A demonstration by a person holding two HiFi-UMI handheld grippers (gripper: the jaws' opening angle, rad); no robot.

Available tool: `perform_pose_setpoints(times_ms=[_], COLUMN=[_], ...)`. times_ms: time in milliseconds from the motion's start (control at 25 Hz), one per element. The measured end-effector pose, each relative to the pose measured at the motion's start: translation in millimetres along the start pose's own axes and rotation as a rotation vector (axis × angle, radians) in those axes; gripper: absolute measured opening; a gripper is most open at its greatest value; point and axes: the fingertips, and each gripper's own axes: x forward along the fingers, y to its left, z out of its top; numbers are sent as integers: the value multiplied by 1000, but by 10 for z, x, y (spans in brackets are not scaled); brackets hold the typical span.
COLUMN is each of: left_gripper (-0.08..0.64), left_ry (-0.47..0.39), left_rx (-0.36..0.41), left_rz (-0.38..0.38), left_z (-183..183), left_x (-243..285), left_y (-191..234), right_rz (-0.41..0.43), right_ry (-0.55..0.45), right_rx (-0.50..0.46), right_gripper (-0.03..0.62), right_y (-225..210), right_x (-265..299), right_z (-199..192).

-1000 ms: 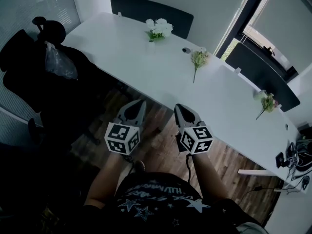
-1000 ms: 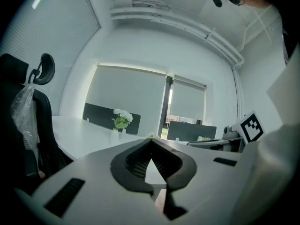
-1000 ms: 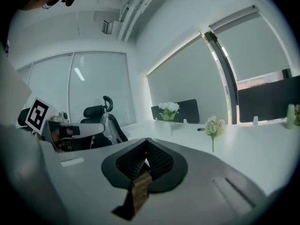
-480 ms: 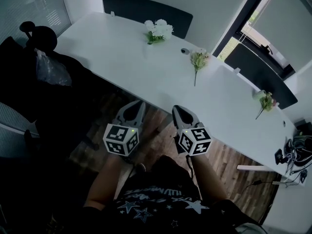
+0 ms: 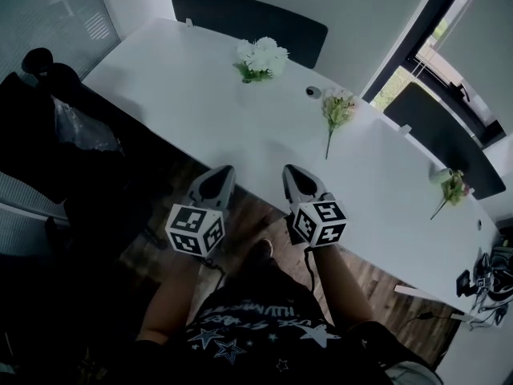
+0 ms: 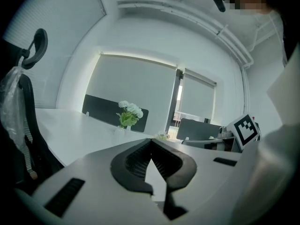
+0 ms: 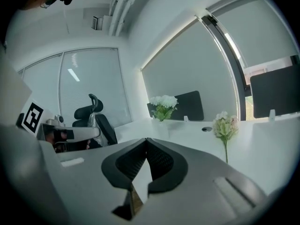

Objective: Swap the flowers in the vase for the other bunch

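Since a second before, both grippers had drawn closer to the table's near edge, and the flowers sat a little lower in the head view. The white flowers (image 5: 261,57) stood in their pale vase (image 6: 120,131) on the far side of the white table (image 5: 184,103), in front of a dark panel (image 5: 248,24). Seen from the head, they stood well beyond the tongs, roughly in line with the gap between the two. The other bunch (image 5: 337,111) lay flat on the tabletop to the right of the vase and nearer the person. It was ahead and right of the right gripper (image 5: 286,168) and still well apart from it. A third bunch (image 5: 453,187) lay further right, near another dark panel.

The left gripper (image 5: 228,168) and the right gripper were held side by side over the wood floor, their tips about at the table's edge. Each gripper view showed its jaws pressed together at the tips with nothing between them. A black office chair (image 5: 48,127) with a plastic bag (image 5: 80,127) hung on it stood to the left.
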Motion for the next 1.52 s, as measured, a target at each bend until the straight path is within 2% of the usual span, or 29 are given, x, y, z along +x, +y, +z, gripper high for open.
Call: perform_pose_setpoints(times_ms=[440, 680, 920, 1320, 1520], left_gripper=[8, 8, 8, 9, 9], left_ry=[22, 0, 18, 30, 67], left_rx=[34, 40, 67, 65, 80], left_rz=[22, 51, 53, -43, -89], left_z=[142, 264, 322, 395, 317], left_x=[898, 1127, 1303, 1855, 2072], left_y=[-54, 38, 287, 911, 1192], right_rz=[47, 69, 58, -35, -81], right_ry=[-21, -33, -27, -26, -12], right_rx=[22, 36, 55, 58, 92], right_gripper=[3, 3, 2, 2, 3], right_y=[-737, -909, -949, -1093, -1135], right_x=[374, 571, 832, 1446, 1727], right_z=[315, 449, 510, 599, 561])
